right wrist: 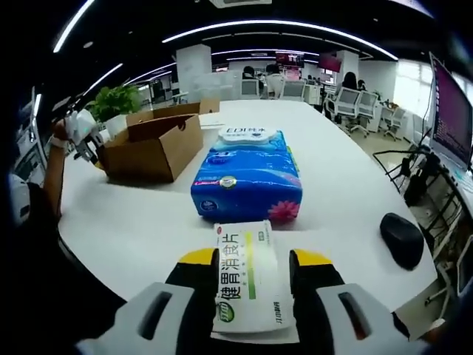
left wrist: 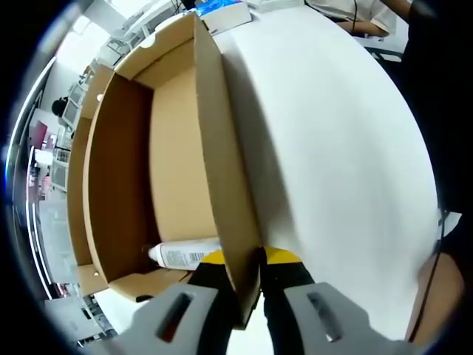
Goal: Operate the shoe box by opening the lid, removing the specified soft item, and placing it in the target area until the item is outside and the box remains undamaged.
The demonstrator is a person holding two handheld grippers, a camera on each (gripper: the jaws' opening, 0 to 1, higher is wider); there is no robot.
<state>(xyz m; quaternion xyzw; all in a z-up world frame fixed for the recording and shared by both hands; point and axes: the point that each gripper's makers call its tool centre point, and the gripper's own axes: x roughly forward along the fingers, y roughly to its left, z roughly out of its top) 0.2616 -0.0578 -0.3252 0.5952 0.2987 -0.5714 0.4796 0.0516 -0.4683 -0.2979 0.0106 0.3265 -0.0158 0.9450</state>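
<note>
The open brown shoe box (left wrist: 177,170) lies on the white table (left wrist: 340,163). My left gripper (left wrist: 244,260) is shut on one long cardboard panel (left wrist: 225,185) of the box, one jaw inside and one outside. A white bottle (left wrist: 185,254) lies inside the box, close to the inner jaw. My right gripper (right wrist: 247,260) is shut on a white packet (right wrist: 246,285) with green print, held above the table's near edge. In the right gripper view the box (right wrist: 151,144) stands at the far left, with the left gripper (right wrist: 83,140) and a hand at its end.
A blue tissue pack (right wrist: 247,181) lies just beyond the held packet, with a white pack (right wrist: 247,134) behind it. A black mouse (right wrist: 403,238) sits at the right of the table. A monitor (right wrist: 451,111) stands at the far right. Office desks and people fill the background.
</note>
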